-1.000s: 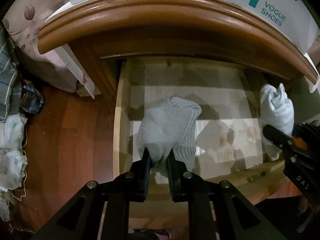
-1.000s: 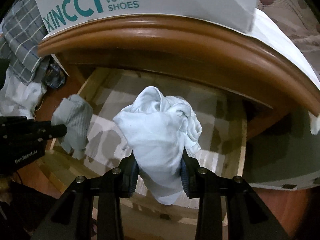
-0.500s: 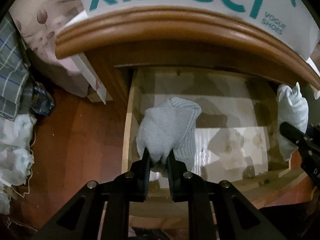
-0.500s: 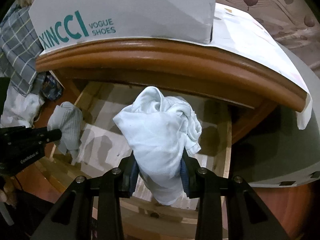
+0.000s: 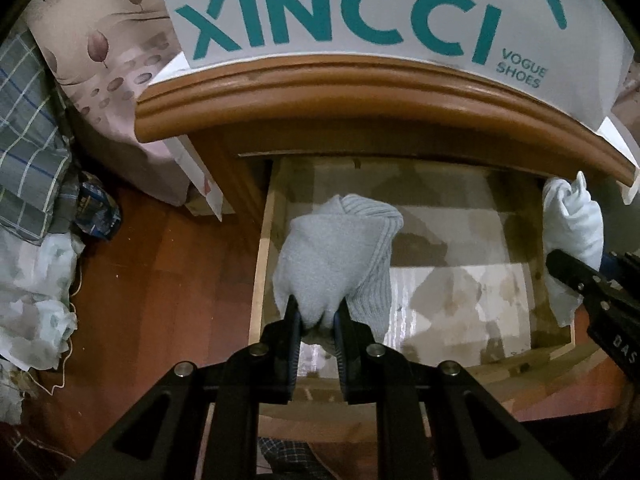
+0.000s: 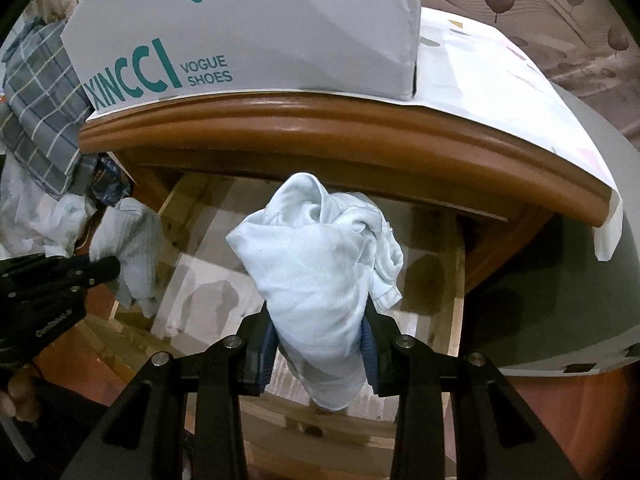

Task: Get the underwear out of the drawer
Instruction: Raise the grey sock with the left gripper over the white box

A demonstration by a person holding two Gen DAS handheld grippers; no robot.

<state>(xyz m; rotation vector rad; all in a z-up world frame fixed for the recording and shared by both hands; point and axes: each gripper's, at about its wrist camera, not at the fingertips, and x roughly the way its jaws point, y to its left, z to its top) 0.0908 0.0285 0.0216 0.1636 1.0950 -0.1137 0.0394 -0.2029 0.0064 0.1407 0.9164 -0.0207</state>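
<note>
The wooden drawer [image 5: 264, 264] stands pulled out below the cabinet top, and its pale lined bottom [image 5: 460, 280] is bare. My left gripper [image 5: 316, 320] is shut on grey ribbed underwear [image 5: 336, 256], which hangs above the drawer's left side. My right gripper [image 6: 318, 332] is shut on a bunched pale blue underwear [image 6: 316, 264] held over the drawer's right half. In the left wrist view the pale blue underwear [image 5: 572, 228] and the right gripper's finger [image 5: 576, 272] show at the right edge. The right wrist view has the grey underwear [image 6: 132, 252] at the left, beside the drawer [image 6: 454, 280].
A white shoe box [image 5: 360, 16] sits on the brown cabinet top [image 5: 360, 92] right above the drawer. Left of the cabinet lie a plaid cloth [image 5: 28, 140], crumpled white fabric [image 5: 32, 300] and a blue packet [image 5: 96, 208] on the red-brown floor [image 5: 160, 300]. A grey surface [image 6: 560, 320] lies right.
Both grippers have drawn up and away from the drawer with their underwear: the drawer looks smaller and the shoe box fills more of the top. Grips are unchanged.
</note>
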